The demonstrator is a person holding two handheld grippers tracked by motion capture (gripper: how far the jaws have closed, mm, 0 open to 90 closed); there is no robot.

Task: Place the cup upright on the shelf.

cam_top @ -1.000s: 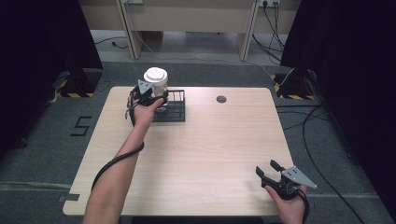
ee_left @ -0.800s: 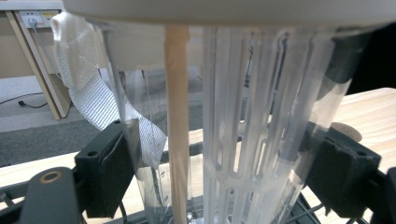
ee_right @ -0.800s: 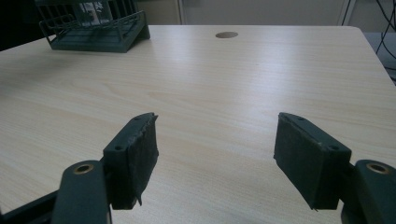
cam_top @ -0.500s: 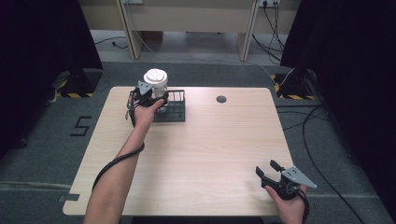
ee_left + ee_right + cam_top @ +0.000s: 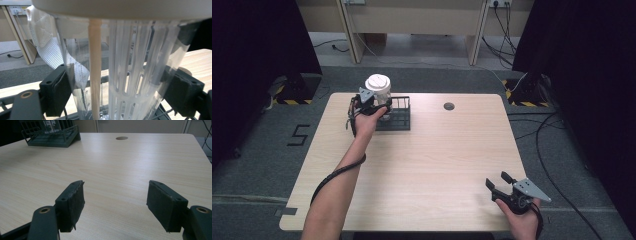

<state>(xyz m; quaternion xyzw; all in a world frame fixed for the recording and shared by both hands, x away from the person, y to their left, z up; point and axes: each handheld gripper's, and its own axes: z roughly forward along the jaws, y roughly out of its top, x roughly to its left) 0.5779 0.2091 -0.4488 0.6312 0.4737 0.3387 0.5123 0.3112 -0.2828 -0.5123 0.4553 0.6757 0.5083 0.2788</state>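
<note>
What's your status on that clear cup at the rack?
Left gripper shut on clear lidded cup, over wire rack. Right gripper open, idle at near table edge. Nothing in the way.

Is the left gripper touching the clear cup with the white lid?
Touching. In the left gripper view, both black pads of the left gripper press against the sides of the clear cup, with no gap visible.

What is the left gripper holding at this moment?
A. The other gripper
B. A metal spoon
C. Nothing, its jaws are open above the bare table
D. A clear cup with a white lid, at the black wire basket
D: the left gripper has both pads against the clear cup with the white lid, at the black wire basket.
</note>
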